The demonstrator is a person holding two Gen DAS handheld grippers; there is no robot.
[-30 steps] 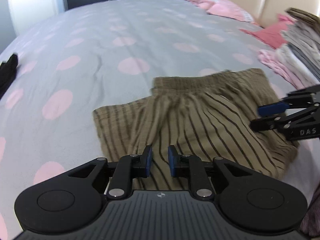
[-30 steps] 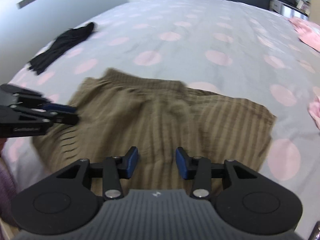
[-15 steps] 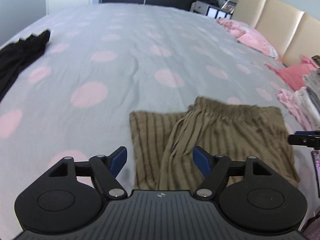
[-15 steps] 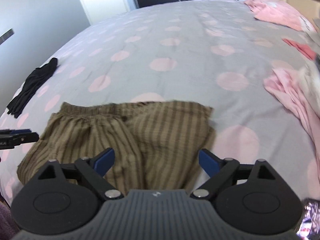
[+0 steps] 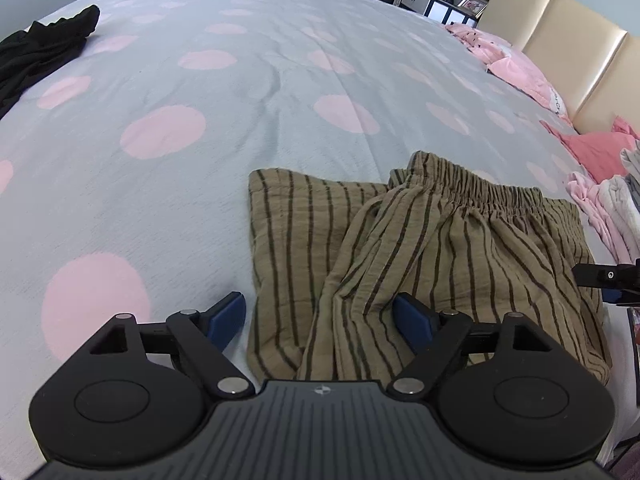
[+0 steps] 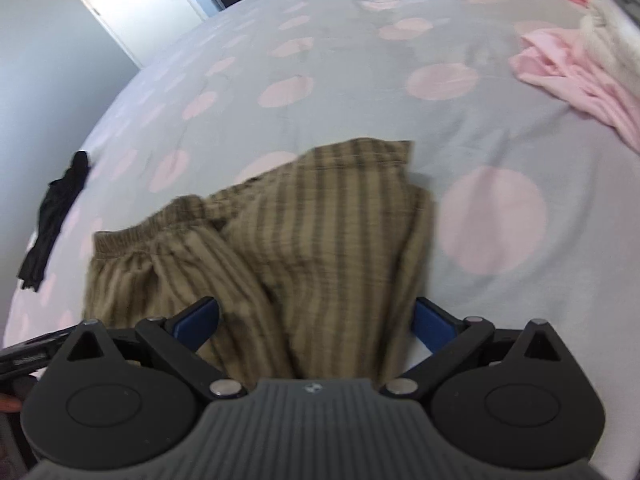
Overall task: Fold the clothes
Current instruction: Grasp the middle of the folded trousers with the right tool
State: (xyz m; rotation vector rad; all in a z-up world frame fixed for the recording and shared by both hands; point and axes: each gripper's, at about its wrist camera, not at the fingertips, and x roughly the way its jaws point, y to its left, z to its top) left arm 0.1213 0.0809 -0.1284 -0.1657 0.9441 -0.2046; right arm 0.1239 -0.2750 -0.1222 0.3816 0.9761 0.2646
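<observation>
Olive-brown striped shorts [image 5: 420, 256] lie folded on the grey bedspread with pink dots [image 5: 200, 80], elastic waistband on the far side. They also show in the right wrist view [image 6: 300, 232]. My left gripper [image 5: 320, 316] is open and empty, held just above the near edge of the shorts. My right gripper [image 6: 316, 320] is open and empty, also over the near edge. The right gripper's tip shows at the right edge of the left wrist view [image 5: 612, 280].
A black garment [image 5: 36, 52] lies at the far left of the bed, also in the right wrist view [image 6: 52, 208]. Pink clothes [image 6: 576, 68] and a stack of folded clothes [image 5: 624, 196] lie at the right. Pink pillows [image 5: 516, 72] rest against the beige headboard [image 5: 568, 48].
Both grippers have opened wide and let go of the shorts, then pulled back from them. The shorts now lie folded and still on the bed.
</observation>
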